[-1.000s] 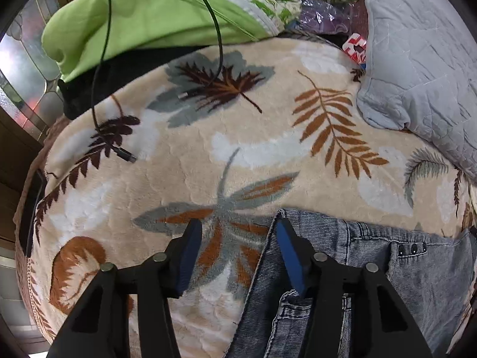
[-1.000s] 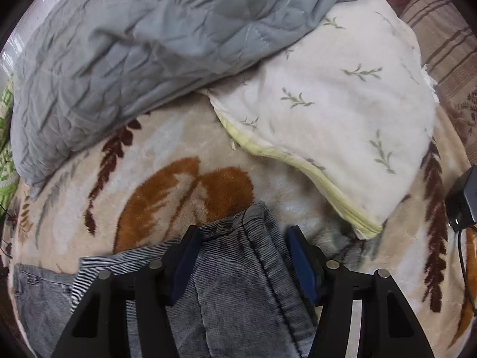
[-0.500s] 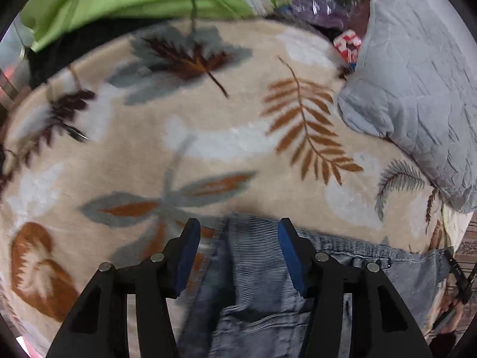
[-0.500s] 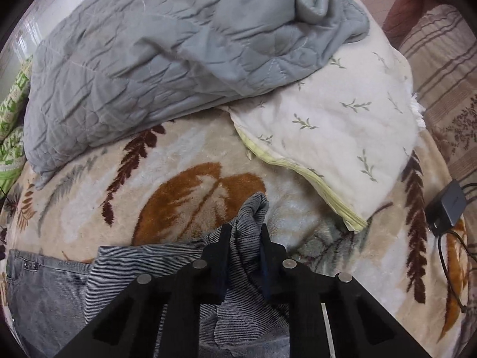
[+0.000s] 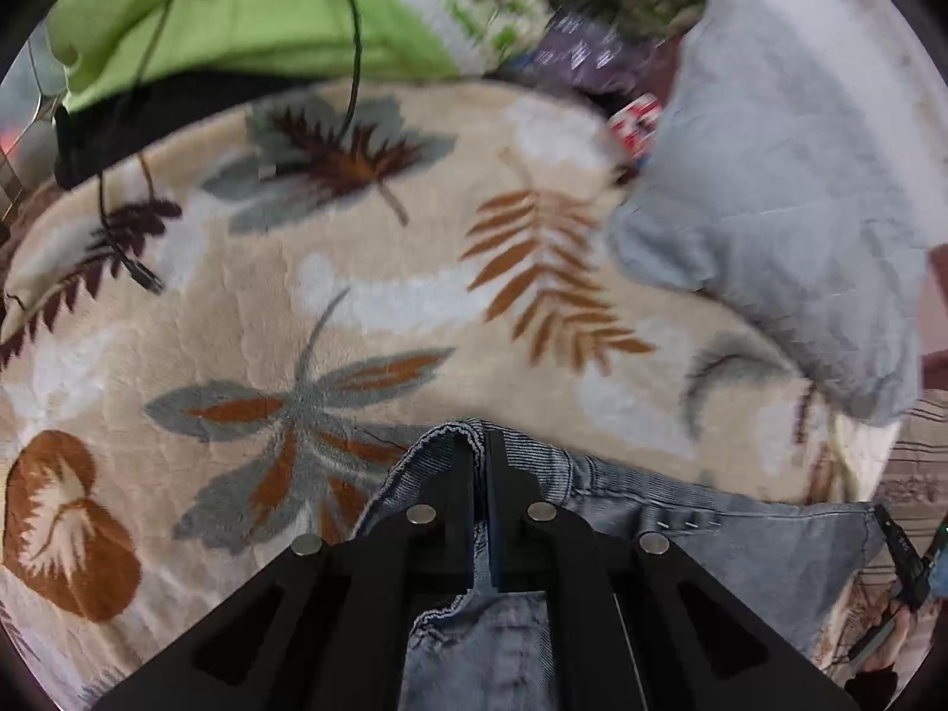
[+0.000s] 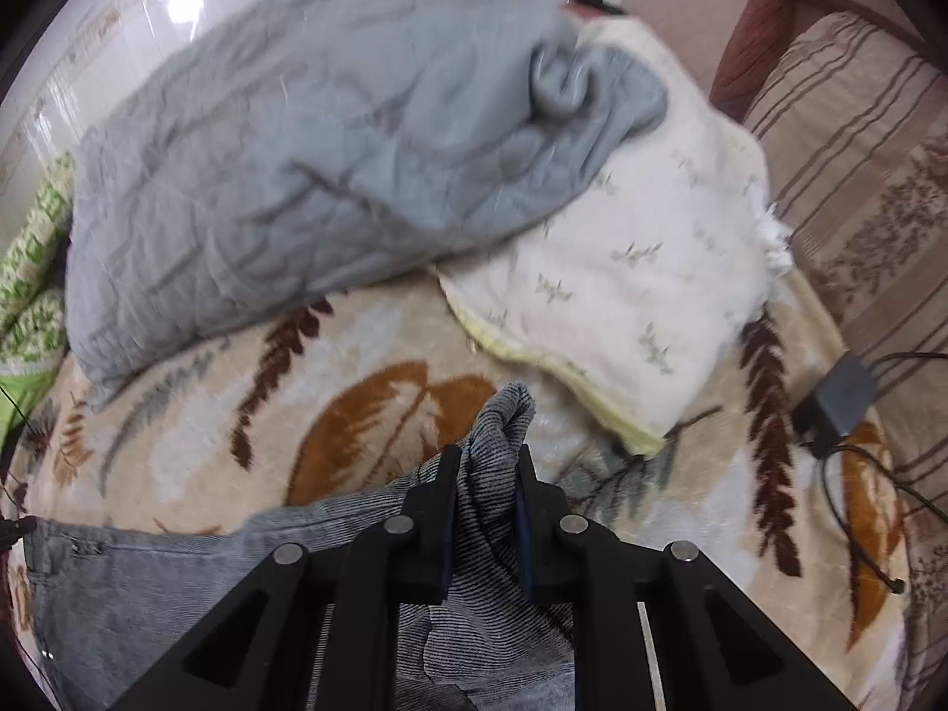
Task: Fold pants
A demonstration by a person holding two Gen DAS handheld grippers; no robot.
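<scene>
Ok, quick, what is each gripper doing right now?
Left gripper: shut on the jeans edge.
Right gripper: shut on a bunched fold of the jeans.

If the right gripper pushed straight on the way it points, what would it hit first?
Probably the leaf-print blanket just past the bunched pants that the right gripper is shut on. The white pillow lies further on and to the right. Depth is uncertain.

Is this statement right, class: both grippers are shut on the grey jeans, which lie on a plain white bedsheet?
One detail is wrong. Both wrist views show the jeans lying on a beige blanket patterned with leaves, not a plain white sheet. The left gripper and right gripper are indeed shut on the denim.
</scene>
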